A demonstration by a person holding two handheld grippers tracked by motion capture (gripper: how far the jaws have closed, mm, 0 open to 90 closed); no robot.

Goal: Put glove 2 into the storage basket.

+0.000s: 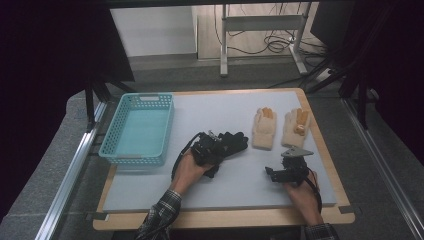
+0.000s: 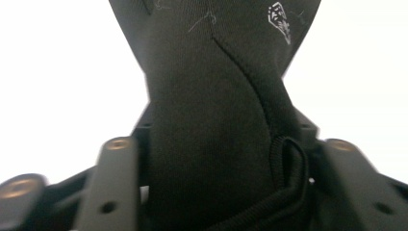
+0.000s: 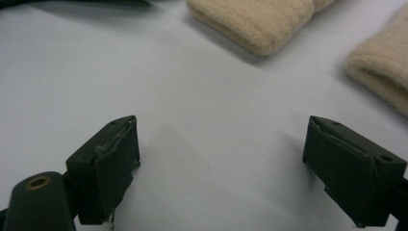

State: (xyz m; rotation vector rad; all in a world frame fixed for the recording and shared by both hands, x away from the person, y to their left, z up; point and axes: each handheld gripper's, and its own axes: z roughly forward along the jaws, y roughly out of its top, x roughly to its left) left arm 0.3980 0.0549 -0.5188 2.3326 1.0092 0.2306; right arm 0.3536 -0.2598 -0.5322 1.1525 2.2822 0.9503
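Observation:
A black glove [image 1: 234, 139] lies on the white mat [image 1: 150, 190] near the middle of the table. My left gripper [image 1: 219, 146] is shut on it. In the left gripper view the glove's dark fabric [image 2: 211, 96] is pinched between the two jaws and bulges above them. Two beige knit gloves [image 1: 263, 129] [image 1: 296, 127] with orange fingertips lie side by side at the back right. My right gripper [image 1: 272, 173] rests low over the mat in front of them. In the right gripper view its jaws stand wide open [image 3: 221, 163] with bare mat between them, the beige cuffs [image 3: 250, 19] [image 3: 380, 72] beyond.
A light blue plastic basket [image 1: 112, 154] stands at the left of the mat with nothing in it. The mat lies on a wooden tabletop [image 1: 220, 218]. Metal rails run along both sides of the table, and a desk frame stands on the floor behind.

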